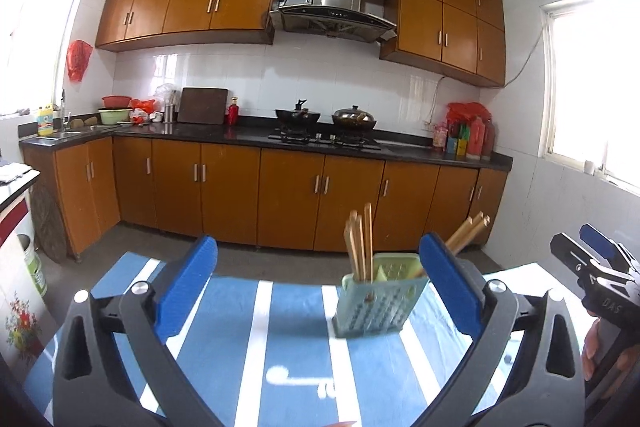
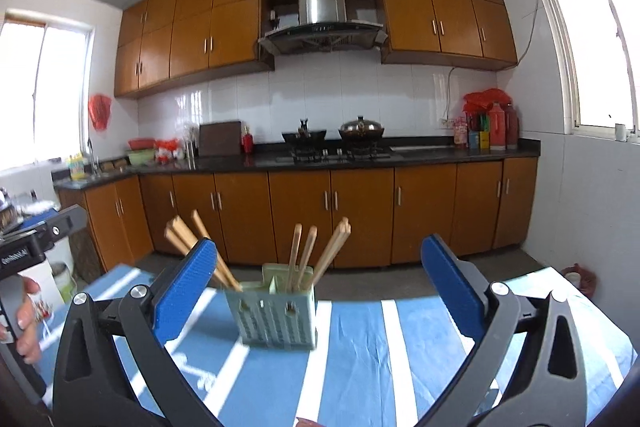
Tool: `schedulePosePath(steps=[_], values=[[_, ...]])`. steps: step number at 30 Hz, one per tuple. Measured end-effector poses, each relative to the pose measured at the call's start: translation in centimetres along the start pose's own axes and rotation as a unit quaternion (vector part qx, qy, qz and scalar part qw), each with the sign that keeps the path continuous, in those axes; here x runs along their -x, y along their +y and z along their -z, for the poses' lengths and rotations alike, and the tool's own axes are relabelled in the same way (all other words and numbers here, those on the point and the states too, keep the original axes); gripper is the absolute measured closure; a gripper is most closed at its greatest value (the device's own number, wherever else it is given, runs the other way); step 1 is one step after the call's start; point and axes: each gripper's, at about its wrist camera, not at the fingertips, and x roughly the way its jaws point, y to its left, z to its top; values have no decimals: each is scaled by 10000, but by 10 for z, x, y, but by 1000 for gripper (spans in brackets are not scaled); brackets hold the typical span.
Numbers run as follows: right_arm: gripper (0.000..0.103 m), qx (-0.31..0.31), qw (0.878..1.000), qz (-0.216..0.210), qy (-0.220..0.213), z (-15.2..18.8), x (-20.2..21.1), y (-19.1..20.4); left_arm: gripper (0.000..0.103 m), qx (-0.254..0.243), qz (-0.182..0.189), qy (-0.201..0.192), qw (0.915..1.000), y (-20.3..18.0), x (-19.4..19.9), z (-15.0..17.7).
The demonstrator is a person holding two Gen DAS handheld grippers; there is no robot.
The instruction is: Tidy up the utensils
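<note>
Left tool [image 1: 318, 275] is released, blue pads wide apart, nothing between them, hovering over the bench [image 1: 280, 347] with its blue-and-white striped cloth. Right tool [image 2: 318, 277] likewise spread open and empty over the same bench (both views slightly blurred near the holder). In the right wrist view the left tool's body shows at the far left edge with the person's hand [image 2: 26, 323] on it; in the left wrist view the right tool shows at the far right edge.

Light green perforated utensil holder [image 2: 276, 311] stands upright on the bench, between the right tool's pads in its own view, and just beside the right pad in the left wrist view. Wooden chopsticks [image 2: 304, 255] stick out of it: one bunch leans left out of the left compartment, others stand near upright or lean right in the next compartment.

Behind: dark counter [image 1: 248, 133] on orange cabinets, sink end at left, cutting board [image 1: 203, 105] against the tiles, two woks on the stove [image 1: 324, 139] under the range hood [image 1: 334, 11], red bottles [image 1: 478, 137] at right, window on the right wall.
</note>
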Motion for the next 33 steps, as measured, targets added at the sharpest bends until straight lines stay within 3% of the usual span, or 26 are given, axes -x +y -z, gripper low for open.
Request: schedulePosePath(steps=[5, 12, 22, 33], values=[[2, -115, 9994, -52, 315, 27, 7, 1, 4, -179, -397, 92, 9990, -3, 13, 30], [2, 133, 9996, 15, 254, 57, 19, 12, 4, -355, -617, 138, 9974, -6, 25, 62], [2, 177, 9985, 182, 493, 91, 23, 17, 4, -758, -563, 212, 9953, -22, 35, 106], [2, 38, 9961, 144, 871, 114, 25, 13, 4, -559, -422, 429, 9966, -18, 32, 128]])
